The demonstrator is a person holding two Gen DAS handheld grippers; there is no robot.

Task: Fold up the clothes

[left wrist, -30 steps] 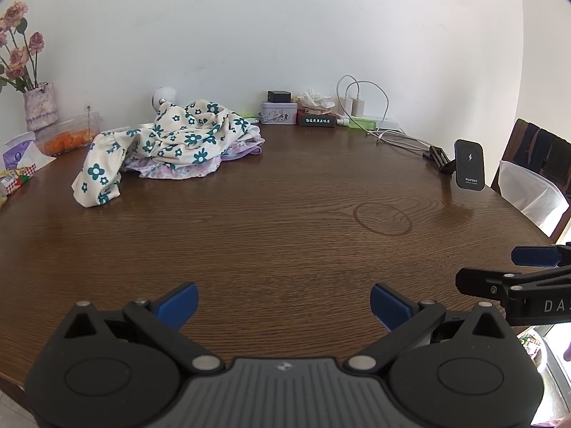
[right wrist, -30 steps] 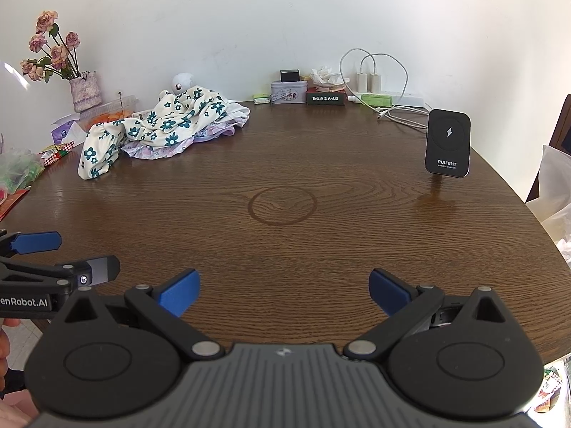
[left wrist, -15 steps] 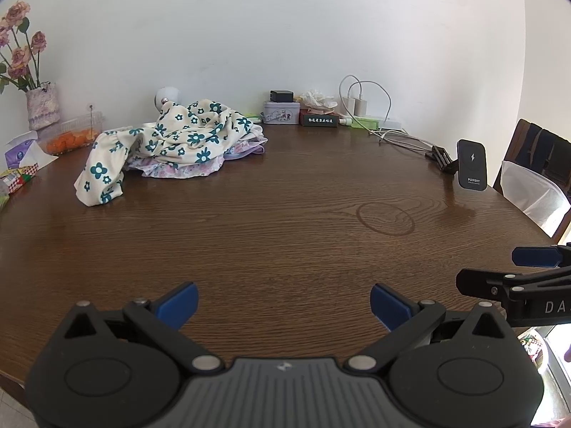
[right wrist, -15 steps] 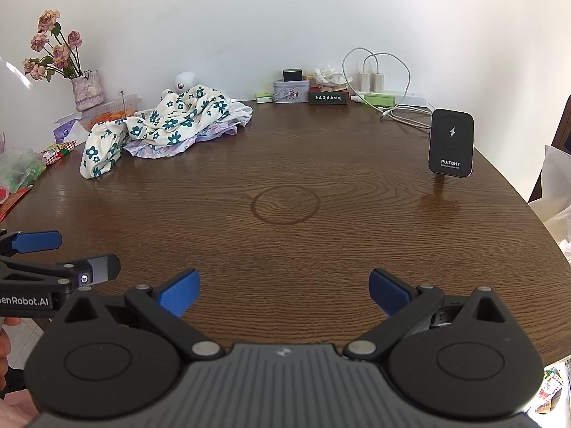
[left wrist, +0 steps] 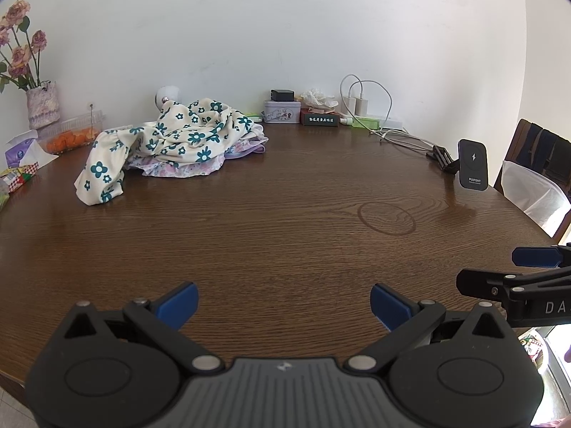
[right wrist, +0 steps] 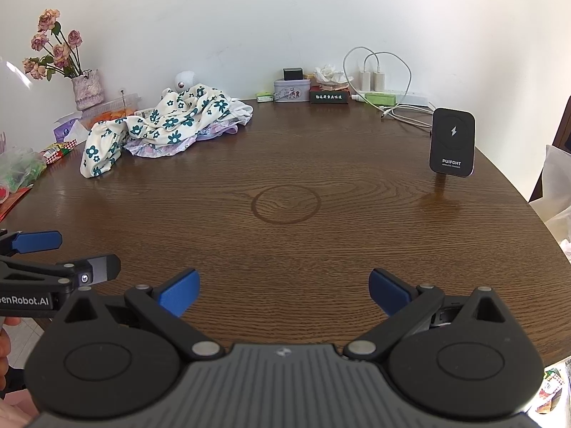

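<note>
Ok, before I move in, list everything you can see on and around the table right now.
floral garment: 1, cream with teal flowers, crumpled, far left of table
lilac garment: 1, pale purple, under the floral one
table: 1, dark wood
wireless charger: 1, black, upright, right side
tin: 1, pale, by wall
power strip: 1, white, two plugs, cables
vase of roses: 1, pink, far left
snack tub: 1, clear, orange contents
left gripper: open, empty
right gripper: open, empty

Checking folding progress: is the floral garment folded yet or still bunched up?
Bunched up: the floral garment lies crumpled in a heap on the table, neither gripper touching it.
</note>
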